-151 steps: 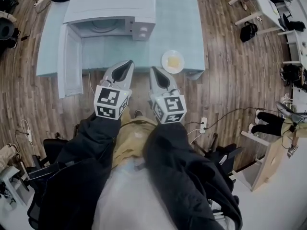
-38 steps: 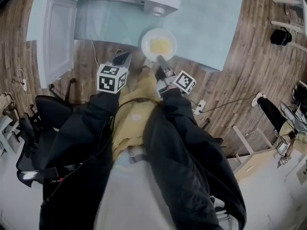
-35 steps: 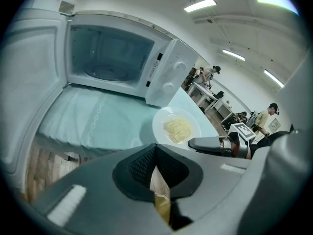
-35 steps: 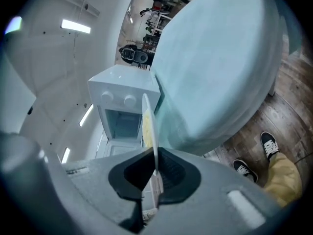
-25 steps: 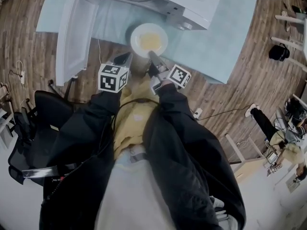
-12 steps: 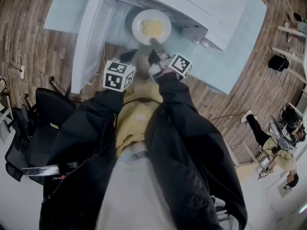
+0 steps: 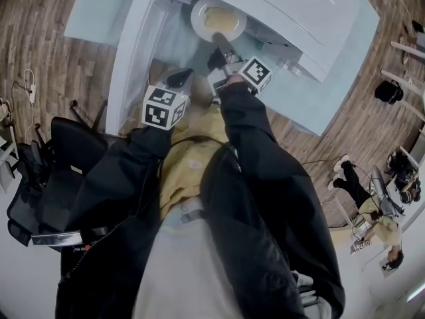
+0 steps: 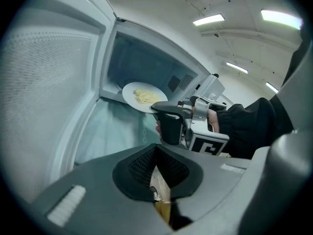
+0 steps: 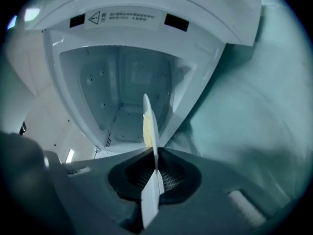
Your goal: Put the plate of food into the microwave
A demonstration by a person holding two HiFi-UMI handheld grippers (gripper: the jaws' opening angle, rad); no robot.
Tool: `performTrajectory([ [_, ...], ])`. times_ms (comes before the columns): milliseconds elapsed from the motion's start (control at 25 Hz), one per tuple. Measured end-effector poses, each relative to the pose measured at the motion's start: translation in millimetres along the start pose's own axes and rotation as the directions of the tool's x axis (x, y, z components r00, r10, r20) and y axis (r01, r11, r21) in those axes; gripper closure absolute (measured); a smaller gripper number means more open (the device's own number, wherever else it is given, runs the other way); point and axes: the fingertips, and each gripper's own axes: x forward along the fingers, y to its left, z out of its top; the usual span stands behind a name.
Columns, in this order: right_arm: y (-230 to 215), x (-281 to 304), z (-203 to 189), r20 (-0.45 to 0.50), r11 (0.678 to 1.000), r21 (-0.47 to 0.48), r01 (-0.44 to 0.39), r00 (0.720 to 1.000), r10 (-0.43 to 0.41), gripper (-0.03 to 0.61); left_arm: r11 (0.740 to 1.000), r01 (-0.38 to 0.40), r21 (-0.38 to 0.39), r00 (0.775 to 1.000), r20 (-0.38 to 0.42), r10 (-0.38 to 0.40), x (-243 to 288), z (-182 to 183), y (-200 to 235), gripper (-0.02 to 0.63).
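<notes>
White plate (image 7: 218,18) hangs at the microwave (image 7: 299,12) mouth, rim pinched by my right gripper (image 7: 218,40); left gripper (image 7: 180,78) fingers closed, empty.

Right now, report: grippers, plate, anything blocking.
Right gripper shut on plate of food. Left gripper shut, empty. Plate at microwave mouth, door open. Nothing blocking.

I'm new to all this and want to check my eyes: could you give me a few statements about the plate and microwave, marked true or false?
The door of the microwave stands open. True.
The plate is at the microwave's opening. True.
The left gripper holds the plate. False: the right gripper grips its rim, and the left gripper is empty.
The plate is bare. False: yellow food lies on it.
</notes>
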Motion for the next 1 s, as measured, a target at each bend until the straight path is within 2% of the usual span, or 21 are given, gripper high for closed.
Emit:
performTrajectory([
  [320,-0.3,21.6,24.9,0.091,0.999,0.054,0.004,0.996,-0.009,0.563,1.000,0.004,-0.013,1.000,-0.006,-0.004,-2.7,-6.2,6.2,0.617],
  [600,-2.7,27.4,31.7,0.125,0.995,0.100,0.007,0.992,-0.019,0.561,1.000,-0.003,-0.029,1.000,-0.002,0.002,-5.4,-10.2,9.9,0.617],
  [880,-4.3,25.5,35.9,0.149,0.996,0.087,0.000,0.989,-0.013,0.544,0.999,-0.010,-0.036,1.000,0.005,0.010,-7.6,-11.0,12.5,0.617],
  [1000,1.5,25.0,34.3,0.136,0.998,0.060,-0.015,0.991,0.007,0.495,0.999,-0.010,-0.038,1.000,0.010,0.011,-8.1,-10.1,12.5,0.617],
])
